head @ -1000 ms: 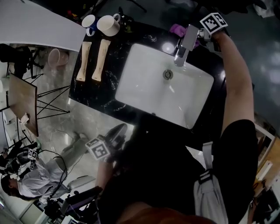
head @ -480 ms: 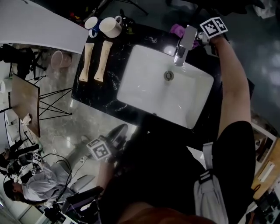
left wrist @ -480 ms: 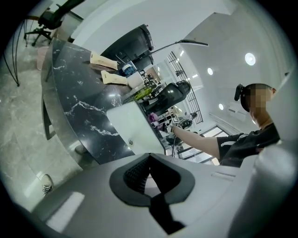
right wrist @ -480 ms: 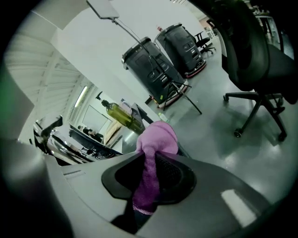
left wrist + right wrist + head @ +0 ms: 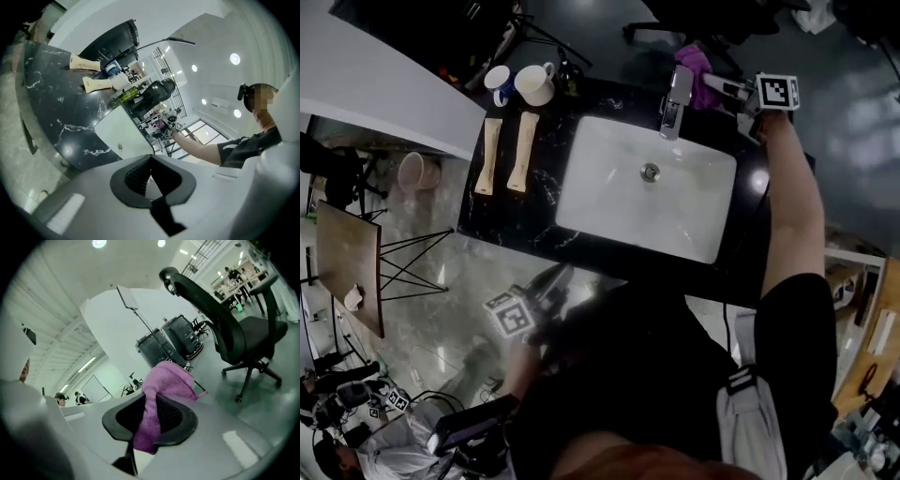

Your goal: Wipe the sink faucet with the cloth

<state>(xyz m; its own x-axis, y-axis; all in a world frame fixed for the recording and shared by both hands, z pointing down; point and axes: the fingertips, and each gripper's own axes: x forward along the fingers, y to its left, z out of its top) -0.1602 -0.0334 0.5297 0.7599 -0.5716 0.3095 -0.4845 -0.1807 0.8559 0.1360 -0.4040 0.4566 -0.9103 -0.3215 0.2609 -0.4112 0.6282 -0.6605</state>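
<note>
1. The right gripper has its jaws partly closed, clamping the purple cloth between the pads.
2. Most of the cloth bunches up beyond the fingertips, and a narrow tail hangs back through the gap towards the camera.
3. In the head view the right gripper reaches in over the far right edge of the black counter. The cloth sits at its tip, just beside the upper end of the faucet. Whether they touch cannot be told.
4. The faucet stands at the far edge of the white sink.
5. The left gripper is closed and empty, off the counter's near edge and well apart from the cloth.
</note>
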